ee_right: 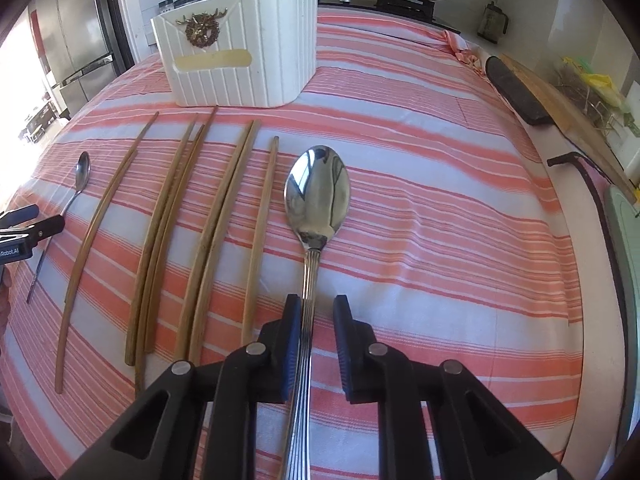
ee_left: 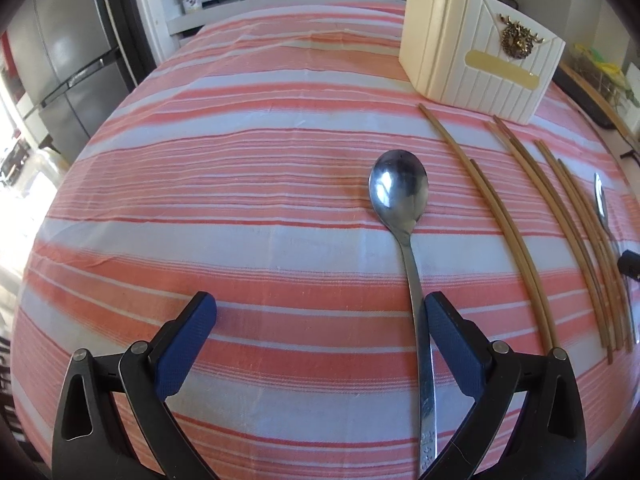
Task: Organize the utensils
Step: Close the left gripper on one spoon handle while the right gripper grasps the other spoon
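**Table** [ee_left: 200,160]: covered by a cloth in coral and white stripes; it carries everything listed below.

**Holder** [ee_left: 472,60]: a white ribbed box with a gold wreath ornament on its front. It stands upright near the far edge of the table, behind the row of utensils.

**Your left tool** [ee_left: 320,304]: jaws spread wide, gripping nothing. It hangs low over the near part of the table, and the plain spoon's handle runs just inside one pad.

**Your right tool** [ee_right: 318,304]: jaws drawn narrow but not clamped. The ribbed spoon's handle lies between them, against the pad on the chopstick side, with a visible gap to the other pad.

**Chopsticks** [ee_right: 160,232]: several brown sticks lying flat in a loose row, tips toward the holder. They sit between the two spoons, some paired and touching, and one alone beside the ribbed spoon.

**Ribbed spoon** [ee_right: 318,196]: shiny steel, bowl up and pointing at the far edge. It lies flat on the cloth at the right end of the row.

**Plain spoon** [ee_left: 400,188]: steel, bowl up, flat on the cloth at the left end of the row.
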`<state>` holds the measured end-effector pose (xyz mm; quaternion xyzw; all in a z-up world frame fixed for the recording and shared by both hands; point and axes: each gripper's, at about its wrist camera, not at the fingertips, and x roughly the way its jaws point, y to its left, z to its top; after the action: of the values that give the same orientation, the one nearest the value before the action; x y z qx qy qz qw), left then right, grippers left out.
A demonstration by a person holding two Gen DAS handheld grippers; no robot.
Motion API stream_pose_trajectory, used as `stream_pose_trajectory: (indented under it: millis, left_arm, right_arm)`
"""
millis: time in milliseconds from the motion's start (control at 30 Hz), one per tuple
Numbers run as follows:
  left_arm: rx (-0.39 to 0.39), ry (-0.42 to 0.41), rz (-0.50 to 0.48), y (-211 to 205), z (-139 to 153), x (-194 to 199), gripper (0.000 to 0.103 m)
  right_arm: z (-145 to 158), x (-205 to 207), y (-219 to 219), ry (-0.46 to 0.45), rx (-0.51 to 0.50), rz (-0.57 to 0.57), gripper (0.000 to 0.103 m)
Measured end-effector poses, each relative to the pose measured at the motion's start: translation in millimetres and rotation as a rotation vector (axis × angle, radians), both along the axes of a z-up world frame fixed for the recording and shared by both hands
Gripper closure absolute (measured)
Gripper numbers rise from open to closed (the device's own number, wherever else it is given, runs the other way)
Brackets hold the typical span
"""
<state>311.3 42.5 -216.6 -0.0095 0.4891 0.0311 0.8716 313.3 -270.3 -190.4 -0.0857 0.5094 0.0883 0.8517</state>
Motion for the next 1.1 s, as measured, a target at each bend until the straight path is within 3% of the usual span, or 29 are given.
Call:
stream_pose_trajectory:
  millis: [333,800,933,1100]
  left_arm:
    - [-0.001,0.004,-0.034,1,0,-3,0.000]
    - [-0.015,0.059,-0.113,27,2,-5,0.000]
    - [-0.015,0.066,-0.162,19,2,5,0.000]
    - [-0.001,0.071,-0.245,-1,2,27,0.000]
  right_arm:
    - [2,-10,-16,0.001,-0.019,-0.049,0.086]
    - [3,-14,-27,0.023,-0.004,-0.008,0.085]
    - [5,-8,-32,0.028,0.030,0.005,0.053]
    - [8,2,-31,0.012,0.047,0.041,0.052]
